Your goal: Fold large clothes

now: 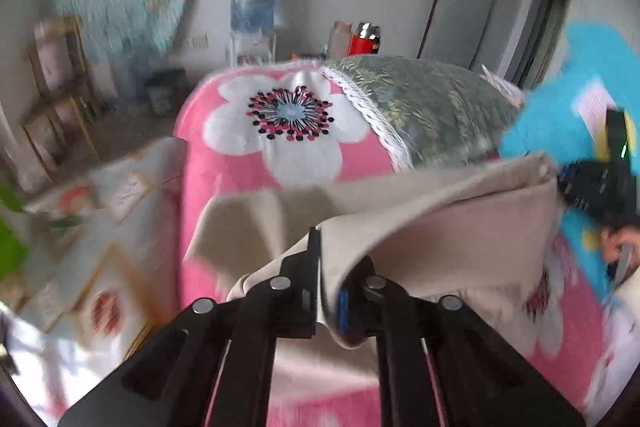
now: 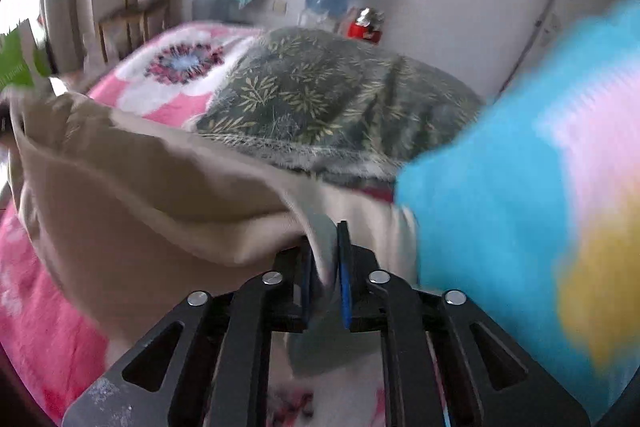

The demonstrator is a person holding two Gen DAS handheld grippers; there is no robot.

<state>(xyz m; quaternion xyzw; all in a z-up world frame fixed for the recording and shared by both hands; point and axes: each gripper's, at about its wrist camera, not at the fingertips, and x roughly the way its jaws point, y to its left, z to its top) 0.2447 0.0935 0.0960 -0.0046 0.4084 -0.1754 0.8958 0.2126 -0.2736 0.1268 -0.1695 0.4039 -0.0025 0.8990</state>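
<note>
A large beige garment [image 1: 440, 223] hangs lifted over the pink flowered blanket [image 1: 248, 163] on the bed. My left gripper [image 1: 326, 267] is shut on one edge of it, with cloth draped over the right finger. My right gripper [image 2: 326, 251] is shut on the other edge of the beige garment [image 2: 140, 187], which stretches away to the left. The right gripper also shows in the left wrist view [image 1: 592, 187] at the far right, blurred. Both views are blurred by motion.
A dark green leaf-patterned quilt [image 1: 424, 107] lies piled at the far side of the bed. A bright blue cloth [image 2: 500, 187] with pink and yellow fills the right. A water dispenser [image 1: 252, 7], a red flask [image 1: 362, 41] and a wooden shelf [image 1: 56, 83] stand by the wall.
</note>
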